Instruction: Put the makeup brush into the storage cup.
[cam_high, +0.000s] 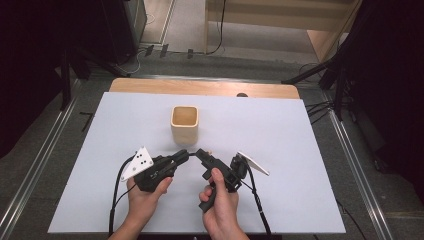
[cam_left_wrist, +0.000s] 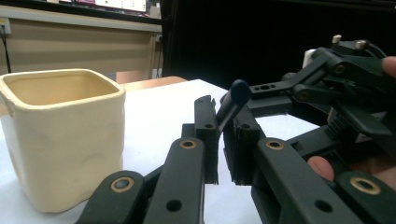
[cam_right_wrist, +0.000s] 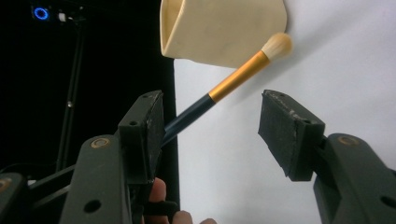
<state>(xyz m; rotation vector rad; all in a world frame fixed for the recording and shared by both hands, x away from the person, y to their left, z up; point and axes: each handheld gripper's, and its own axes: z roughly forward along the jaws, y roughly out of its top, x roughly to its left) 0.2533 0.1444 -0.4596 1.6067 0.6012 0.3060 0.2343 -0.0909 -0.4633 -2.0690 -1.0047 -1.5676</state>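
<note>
We're looking at one white-covered table (cam_high: 300, 150) with one cream square cup (cam_high: 184, 125) standing upright at its centre, mouth open and, as far as we can see, empty. Just near of it the two grippers meet tip to tip, one in each of the person's two hands.

The left gripper (cam_high: 184, 156) has its jaws drawn right in. In its own view a dark rod with a rounded end rises between them, and we read that as the butt of the brush (cam_left_wrist: 236, 95), clamped there. That grip keeps the brush off the table and slanted towards the cup.

In the right gripper view we see the rest of it: dark handle, gold ferrule and pale bristles (cam_right_wrist: 278, 45) pointing at the cup's wall (cam_right_wrist: 224, 28), close to it, though we can't tell if they touch. The right gripper (cam_right_wrist: 210, 126) stands about half open around the handle. The handle lies against one pad (cam_right_wrist: 149, 130) and the other pad stands well clear, so there's no grip from this side yet. It looks to us like a handover being set up, the left steadying the brush so the right can close on it.

The count is one brush, one cup, two grippers.
</note>
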